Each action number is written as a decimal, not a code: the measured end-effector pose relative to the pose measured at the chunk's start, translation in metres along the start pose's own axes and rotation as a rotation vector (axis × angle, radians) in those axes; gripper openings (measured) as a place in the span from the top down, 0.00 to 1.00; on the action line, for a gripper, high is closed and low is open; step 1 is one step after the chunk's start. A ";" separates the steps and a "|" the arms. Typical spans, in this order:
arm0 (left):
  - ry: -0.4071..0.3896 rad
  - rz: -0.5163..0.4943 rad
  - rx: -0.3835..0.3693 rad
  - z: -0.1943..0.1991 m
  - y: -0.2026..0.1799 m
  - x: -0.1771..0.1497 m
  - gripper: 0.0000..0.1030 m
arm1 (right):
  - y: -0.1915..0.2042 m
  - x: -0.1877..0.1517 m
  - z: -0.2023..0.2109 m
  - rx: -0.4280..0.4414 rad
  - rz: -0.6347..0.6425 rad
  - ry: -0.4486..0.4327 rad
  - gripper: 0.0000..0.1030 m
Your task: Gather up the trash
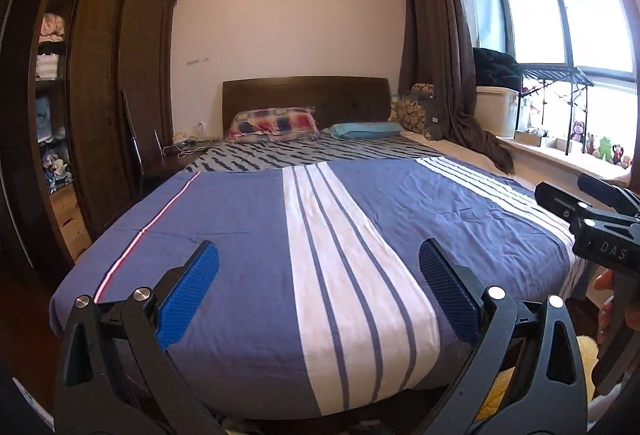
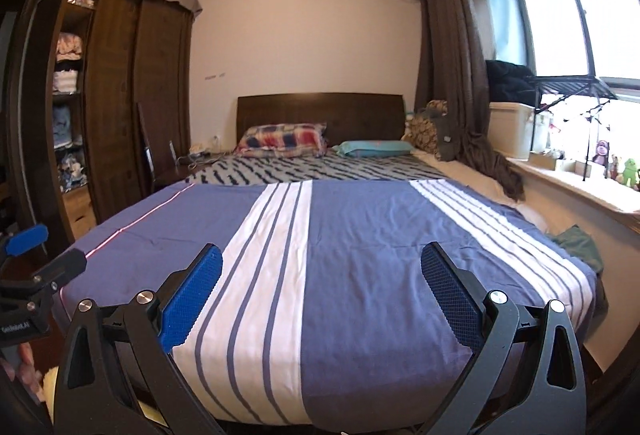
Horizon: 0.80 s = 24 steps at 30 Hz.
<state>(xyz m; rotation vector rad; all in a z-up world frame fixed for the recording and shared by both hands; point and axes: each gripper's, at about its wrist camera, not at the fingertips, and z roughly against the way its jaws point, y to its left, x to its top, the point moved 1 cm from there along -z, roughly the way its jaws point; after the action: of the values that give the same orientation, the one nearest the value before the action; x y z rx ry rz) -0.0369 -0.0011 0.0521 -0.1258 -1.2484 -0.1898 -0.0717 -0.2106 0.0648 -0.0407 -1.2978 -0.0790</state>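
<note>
I see no piece of trash in either view. My left gripper (image 1: 318, 285) is open and empty, held at the foot of a bed with a blue and white striped cover (image 1: 240, 227). My right gripper (image 2: 322, 287) is open and empty too, held beside the left one over the same cover (image 2: 360, 235). The right gripper's body shows at the right edge of the left wrist view (image 1: 600, 227). The left gripper's blue finger (image 2: 28, 237) shows at the left edge of the right wrist view.
Two pillows (image 1: 274, 123) (image 1: 366, 129) lie by the dark headboard (image 1: 306, 95). A dark wardrobe (image 1: 116, 83) with clothes stands left. A curtain (image 1: 436, 47), a white box (image 1: 496, 109) and a sill with toys (image 1: 600, 145) are on the right. A green cloth (image 2: 580, 241) lies at the bed's right edge.
</note>
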 end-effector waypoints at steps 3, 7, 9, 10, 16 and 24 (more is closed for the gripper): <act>0.004 -0.005 -0.011 0.004 0.000 -0.005 0.08 | 0.003 -0.002 0.008 -0.040 0.023 -0.007 0.03; 0.012 0.002 -0.013 0.004 0.000 -0.009 0.08 | 0.004 -0.007 0.011 -0.068 0.038 0.000 0.03; 0.018 0.004 -0.005 0.004 0.000 -0.010 0.08 | 0.001 -0.009 0.010 -0.074 0.030 0.014 0.03; 0.020 0.006 -0.002 0.003 0.000 -0.011 0.08 | 0.000 -0.011 0.011 -0.079 0.027 0.015 0.03; 0.035 0.007 -0.004 0.000 -0.001 -0.017 0.08 | -0.003 -0.018 0.012 -0.079 0.016 0.013 0.03; 0.039 0.007 -0.009 0.000 -0.003 -0.020 0.08 | -0.004 -0.018 0.014 -0.076 0.010 0.004 0.03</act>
<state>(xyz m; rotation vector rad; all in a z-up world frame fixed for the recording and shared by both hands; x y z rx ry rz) -0.0435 -0.0028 0.0333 -0.1343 -1.2087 -0.1910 -0.0899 -0.2128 0.0510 -0.1117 -1.2901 -0.1202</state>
